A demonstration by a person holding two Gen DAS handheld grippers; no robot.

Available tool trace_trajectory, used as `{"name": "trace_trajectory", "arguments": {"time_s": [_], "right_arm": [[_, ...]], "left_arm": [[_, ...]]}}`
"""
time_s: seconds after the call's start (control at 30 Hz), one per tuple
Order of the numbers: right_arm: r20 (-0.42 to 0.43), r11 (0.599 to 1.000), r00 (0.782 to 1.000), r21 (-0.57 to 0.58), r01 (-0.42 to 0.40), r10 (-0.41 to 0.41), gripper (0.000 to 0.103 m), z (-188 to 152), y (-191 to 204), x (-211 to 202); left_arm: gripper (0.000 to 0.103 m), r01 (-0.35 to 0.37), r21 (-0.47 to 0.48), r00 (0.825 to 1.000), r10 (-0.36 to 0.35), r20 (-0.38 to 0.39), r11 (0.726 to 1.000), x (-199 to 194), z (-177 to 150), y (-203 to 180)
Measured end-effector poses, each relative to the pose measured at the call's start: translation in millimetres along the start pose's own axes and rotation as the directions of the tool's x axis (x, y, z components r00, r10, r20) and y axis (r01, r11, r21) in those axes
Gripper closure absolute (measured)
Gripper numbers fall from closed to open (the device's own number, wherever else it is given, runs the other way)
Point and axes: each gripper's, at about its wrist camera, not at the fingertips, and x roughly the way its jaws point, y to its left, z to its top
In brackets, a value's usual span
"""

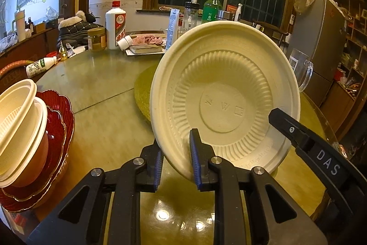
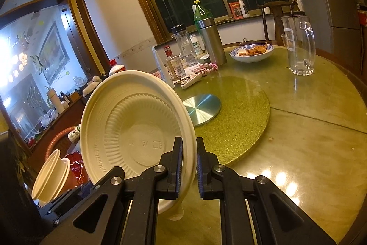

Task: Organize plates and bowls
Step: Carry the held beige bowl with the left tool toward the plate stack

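Cluttered round dining table point(image 1: 103, 88), night outside, plate handoff going on above it

Got the cream disposable plate point(image 1: 226, 93) on edge, just right of the red dish stack point(image 1: 57, 130), so I can drop it there. Left gripper point(image 1: 176, 160) and right gripper point(image 2: 189, 164) jaws both pinch its rim, nearly shut. Ribbed underside, embossed marks

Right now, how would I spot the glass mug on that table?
Start at the round green table and find its gold glitter mat. Just past the mat stands the glass mug, empty and upright. It alone is clear with a big handle; the neighbouring bottles have caps.
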Motion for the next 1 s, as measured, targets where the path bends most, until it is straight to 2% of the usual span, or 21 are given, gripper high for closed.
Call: {"name": "trace_trajectory", "arguments": {"time_s": [0.37, 0.67, 1.0], "right_arm": [[0.004, 1.0, 1.0, 0.013, -0.022, 0.022, 0.093, 2, -2, -3], [0.057, 0.999, 0.998, -0.01, -0.031, 0.032, 0.092, 1, 1, -11], [0.081, 0.998, 0.995, -0.03, -0.049, 0.051, 0.092, 4, 8, -15]], "left_arm": [[0.083, -0.015, 0.007, 0.999, 0.015, 0.032, 1.0, -5, -1, -3], [0.084, -0.044, 0.025, 0.991, 0.041, 0.131, 0.999, -19, 0, -7], [0.084, -0.073, 0.025, 0.987, 0.069, 0.147, 0.997, -28, 8, -4]]}}
